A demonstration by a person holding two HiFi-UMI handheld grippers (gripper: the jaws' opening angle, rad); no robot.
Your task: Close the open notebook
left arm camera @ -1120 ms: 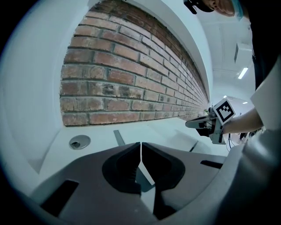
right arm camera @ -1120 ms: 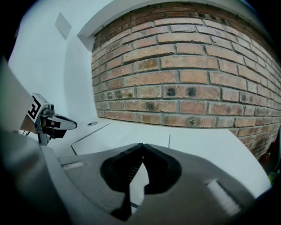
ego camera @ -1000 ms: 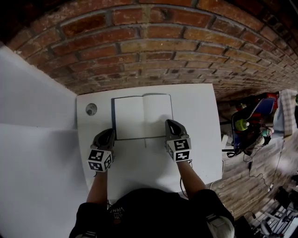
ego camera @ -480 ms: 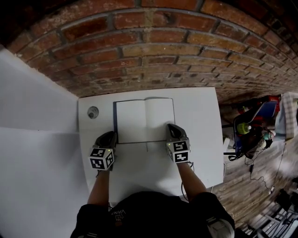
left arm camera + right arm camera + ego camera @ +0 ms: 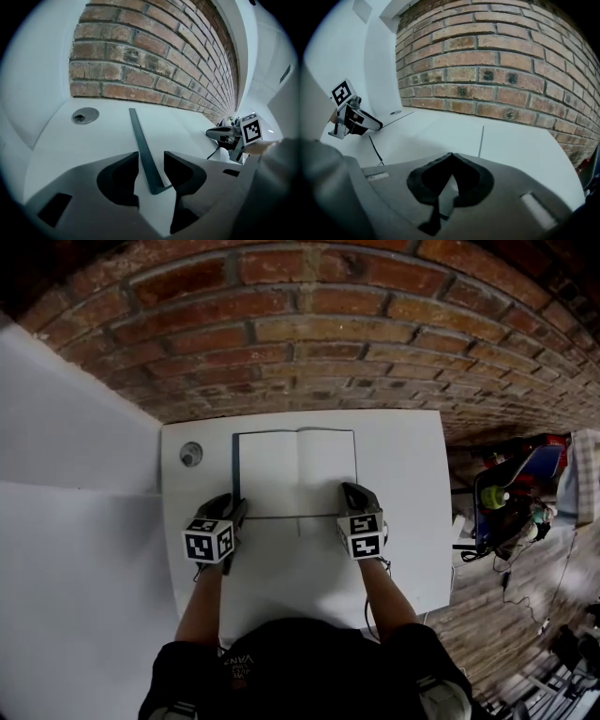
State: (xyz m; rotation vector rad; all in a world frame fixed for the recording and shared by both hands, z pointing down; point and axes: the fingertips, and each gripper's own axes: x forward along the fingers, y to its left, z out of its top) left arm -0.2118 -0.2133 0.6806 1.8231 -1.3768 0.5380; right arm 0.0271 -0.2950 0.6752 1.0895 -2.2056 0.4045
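An open notebook (image 5: 295, 472) with blank white pages and a dark cover lies flat on the white table (image 5: 403, 521). My left gripper (image 5: 234, 509) sits at its near left corner. In the left gripper view the jaws (image 5: 151, 161) are opening, and the cover's dark edge (image 5: 139, 140) runs between them without the pads touching it. My right gripper (image 5: 352, 491) rests over the near right corner of the right page, shut (image 5: 451, 157) with nothing seen between its tips. A thin ribbon bookmark (image 5: 375, 150) trails off the near edge.
A round grommet (image 5: 191, 454) is set in the table left of the notebook. A brick wall (image 5: 300, 343) runs close behind the table and a white panel (image 5: 75, 521) stands at the left. Bags and a bottle (image 5: 492, 495) clutter the floor to the right.
The left gripper has rolled and its jaws have opened around the cover's edge. Both grippers sit slightly lower. The notebook lies as before.
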